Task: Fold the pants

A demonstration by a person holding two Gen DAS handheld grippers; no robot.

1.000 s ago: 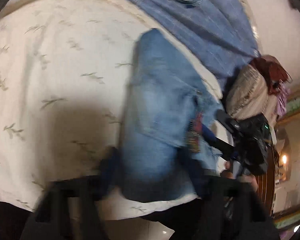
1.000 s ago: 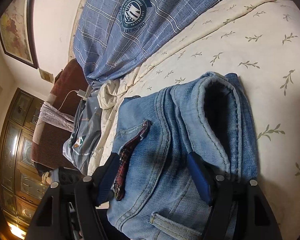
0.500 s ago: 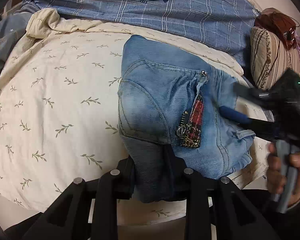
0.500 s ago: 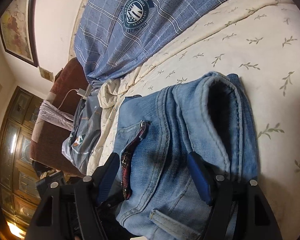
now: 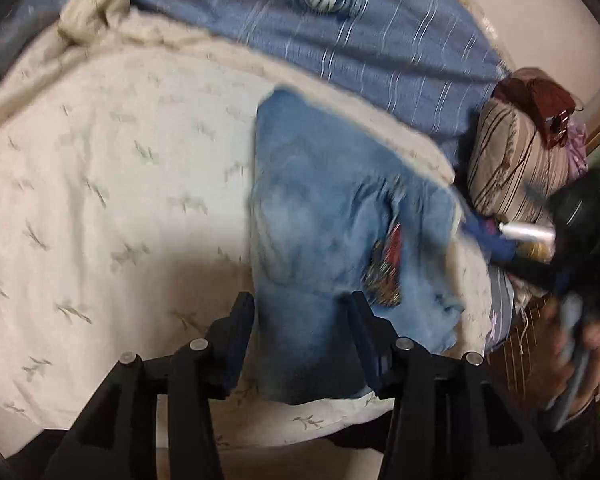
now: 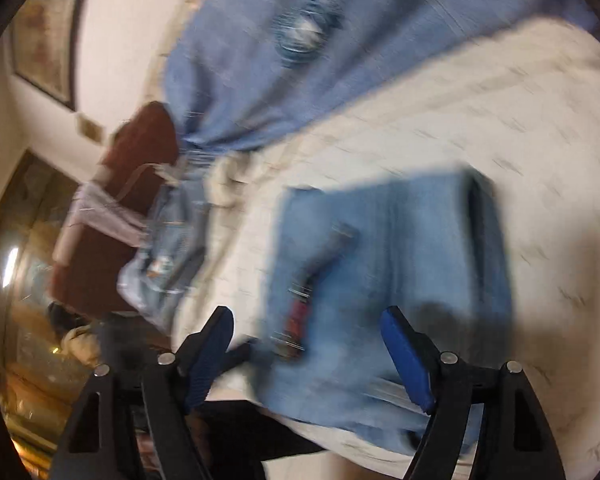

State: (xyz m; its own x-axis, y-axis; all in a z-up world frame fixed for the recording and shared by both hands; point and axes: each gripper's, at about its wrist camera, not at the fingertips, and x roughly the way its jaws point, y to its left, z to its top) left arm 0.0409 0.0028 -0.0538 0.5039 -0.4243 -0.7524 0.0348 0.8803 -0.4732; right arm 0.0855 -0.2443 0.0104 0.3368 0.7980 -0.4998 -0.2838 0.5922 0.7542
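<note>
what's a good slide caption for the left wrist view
Left gripper with jaws open around the folded jeans on the leaf-print bedspread.

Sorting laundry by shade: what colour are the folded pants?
Light blue denim pants, faded paler in patches; clearest in the left wrist view.

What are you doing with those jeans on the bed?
A person with a gripper in each hand is folding the jeans on the cream bedspread. The jeans already lie in a compact folded bundle. The left gripper and the right gripper are both open, with the denim between their fingers. Both pictures are blurred.
</note>
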